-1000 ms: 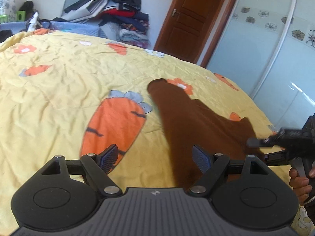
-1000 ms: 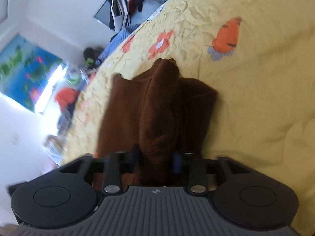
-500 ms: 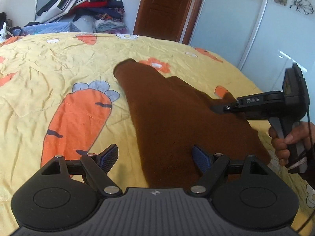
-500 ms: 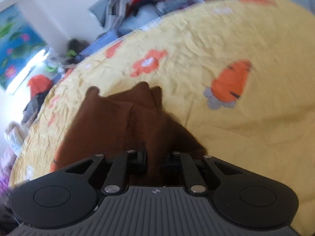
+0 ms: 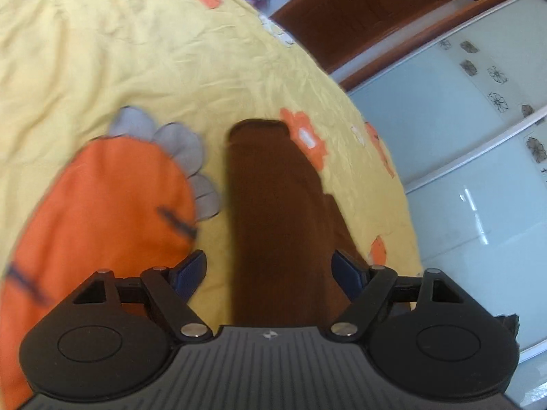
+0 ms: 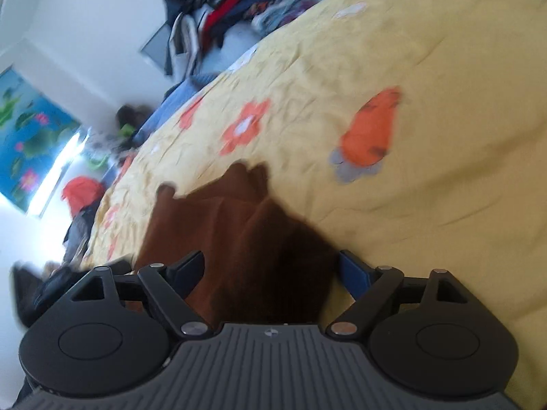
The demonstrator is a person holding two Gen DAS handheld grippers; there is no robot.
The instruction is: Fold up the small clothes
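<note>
A small brown garment (image 5: 273,212) lies on the yellow carrot-print bedspread (image 5: 136,51). In the left wrist view it runs as a long strip away from my left gripper (image 5: 268,268), which is open with the cloth's near end between its spread fingers. In the right wrist view the garment (image 6: 239,232) lies partly folded and rumpled. My right gripper (image 6: 271,270) is open and holds nothing, its fingers spread over the cloth's near edge.
A pile of clothes (image 6: 222,10) sits against the wall past the bed's far end. A brown wooden door (image 5: 376,10) and pale sliding wardrobe panels (image 5: 478,171) stand beyond the bed's right edge. A blue flower picture (image 6: 27,130) hangs at left.
My right gripper has opened and let go of the brown garment, which now lies on the bed. My left gripper has swung closer over the cloth's long strip, still open.
</note>
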